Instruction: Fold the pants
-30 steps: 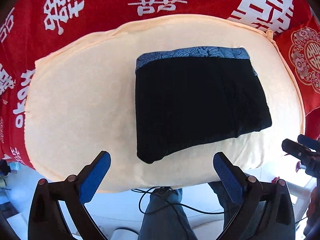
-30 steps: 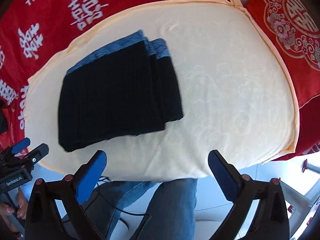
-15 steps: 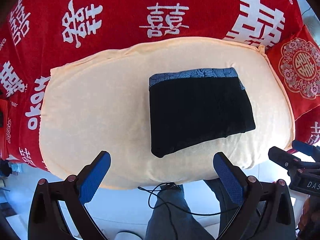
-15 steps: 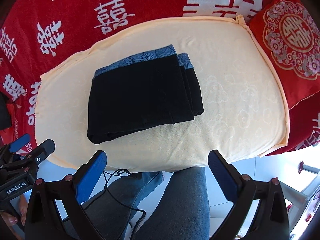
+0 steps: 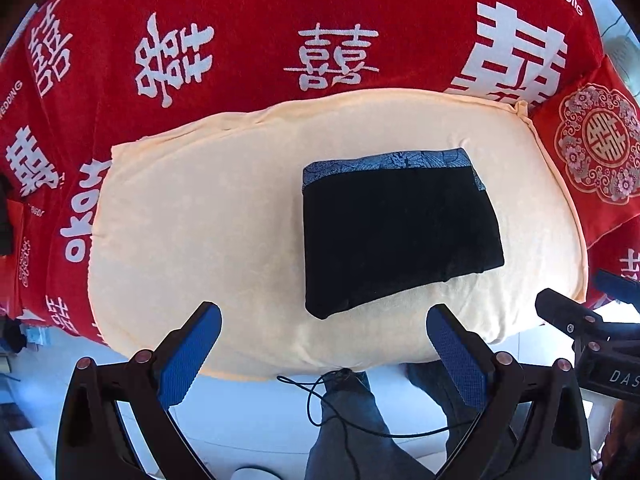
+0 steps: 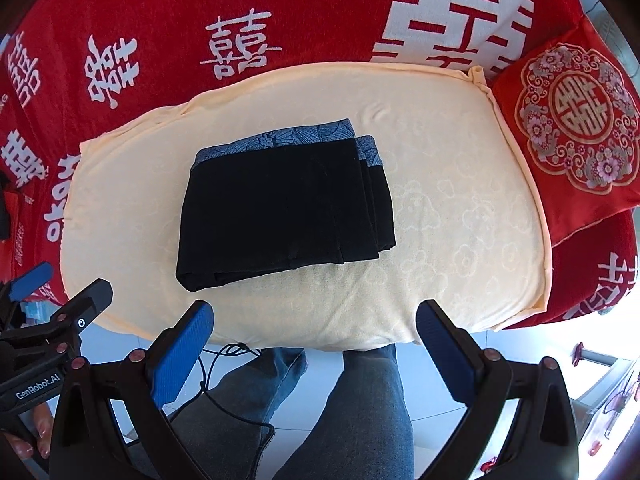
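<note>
Black pants (image 5: 396, 236) with a blue patterned waistband lie folded into a compact rectangle on a cream cushion (image 5: 208, 216). In the right wrist view the same folded pants (image 6: 280, 208) rest near the cushion's (image 6: 460, 208) middle, stacked edges showing on their right side. My left gripper (image 5: 324, 360) is open and empty, held off the cushion's near edge, well back from the pants. My right gripper (image 6: 314, 356) is likewise open and empty, above the person's knees. Each gripper also shows at the side of the other's view.
A red cover with white characters (image 5: 320, 20) drapes the sofa behind the cushion. A red embroidered pillow (image 6: 572, 136) sits at the right. The person's jeans-clad legs (image 6: 360, 412) and a thin black cable (image 5: 340, 400) are below, over a white floor.
Both grippers have drawn back and upward from the cushion, so the folded pants look smaller and farther away. The pants have not moved; both grippers stayed open.
</note>
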`<state>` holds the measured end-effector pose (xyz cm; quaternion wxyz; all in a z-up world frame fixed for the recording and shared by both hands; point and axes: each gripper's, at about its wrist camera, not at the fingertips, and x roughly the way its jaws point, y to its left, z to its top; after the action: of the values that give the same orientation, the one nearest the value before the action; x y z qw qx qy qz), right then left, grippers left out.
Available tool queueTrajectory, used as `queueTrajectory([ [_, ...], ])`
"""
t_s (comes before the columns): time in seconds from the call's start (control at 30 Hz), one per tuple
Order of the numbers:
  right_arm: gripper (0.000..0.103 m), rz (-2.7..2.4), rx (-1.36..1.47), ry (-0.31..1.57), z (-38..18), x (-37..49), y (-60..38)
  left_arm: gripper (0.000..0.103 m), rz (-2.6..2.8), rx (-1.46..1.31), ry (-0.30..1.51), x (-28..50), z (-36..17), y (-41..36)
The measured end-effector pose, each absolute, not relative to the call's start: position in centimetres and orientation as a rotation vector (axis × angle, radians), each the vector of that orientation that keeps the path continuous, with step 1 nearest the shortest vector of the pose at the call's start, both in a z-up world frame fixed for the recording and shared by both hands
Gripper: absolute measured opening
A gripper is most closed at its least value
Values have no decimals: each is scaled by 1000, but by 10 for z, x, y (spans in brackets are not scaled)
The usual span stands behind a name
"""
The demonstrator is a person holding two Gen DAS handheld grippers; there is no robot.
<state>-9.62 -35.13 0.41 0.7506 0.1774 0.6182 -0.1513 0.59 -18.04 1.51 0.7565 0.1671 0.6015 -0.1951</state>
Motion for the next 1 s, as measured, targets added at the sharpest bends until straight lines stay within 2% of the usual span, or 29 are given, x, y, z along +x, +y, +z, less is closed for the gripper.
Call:
queueTrajectory([
  [0.43,101,-270,306,1373,14,-96,-380,103,-351,352,1331,-24,24,-205],
  [1.0,101,-210,293,1376,14,-89,-372,103,-330,374,1353,-25,20,-207],
])
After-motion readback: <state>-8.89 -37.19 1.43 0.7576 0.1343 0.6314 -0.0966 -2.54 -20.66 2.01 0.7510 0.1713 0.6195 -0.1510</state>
